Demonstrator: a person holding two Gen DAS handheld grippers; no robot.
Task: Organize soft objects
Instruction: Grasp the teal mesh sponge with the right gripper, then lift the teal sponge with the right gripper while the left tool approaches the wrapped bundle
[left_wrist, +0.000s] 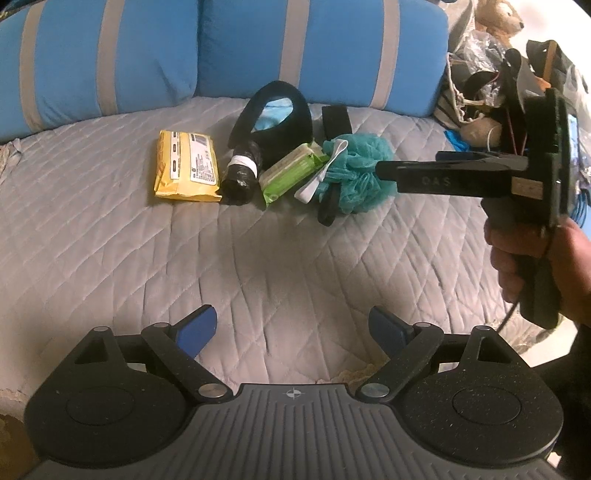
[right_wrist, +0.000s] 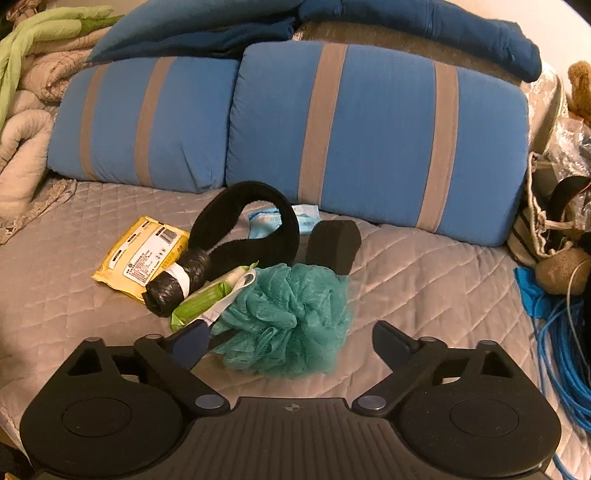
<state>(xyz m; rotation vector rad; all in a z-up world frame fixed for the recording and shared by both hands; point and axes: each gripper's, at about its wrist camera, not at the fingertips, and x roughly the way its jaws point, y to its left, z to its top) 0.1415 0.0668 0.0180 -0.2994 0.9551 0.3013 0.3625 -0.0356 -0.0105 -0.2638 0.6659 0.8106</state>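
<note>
A teal mesh loofah (right_wrist: 291, 317) lies on the grey quilted bed (right_wrist: 424, 295), between the fingers of my open right gripper (right_wrist: 291, 341); the pads stand apart from it. In the left wrist view the right gripper (left_wrist: 382, 170) reaches in from the right, its tips at the loofah (left_wrist: 354, 173). Left of the loofah lie a green pack (right_wrist: 207, 299), a black rolled bag with a white band (right_wrist: 177, 284) and a yellow wipes pack (right_wrist: 142, 254). Behind them sit a black fuzzy band (right_wrist: 251, 229) and a black block (right_wrist: 334, 243). My left gripper (left_wrist: 293, 330) hangs open over bare quilt.
Two blue pillows with grey stripes (right_wrist: 369, 140) line the back of the bed. A tote bag full of clutter (right_wrist: 554, 221) and a coiled blue cable (right_wrist: 565, 350) sit at the right edge. Bunched blankets (right_wrist: 26, 110) lie at the far left. A hand (left_wrist: 517, 258) holds the right gripper.
</note>
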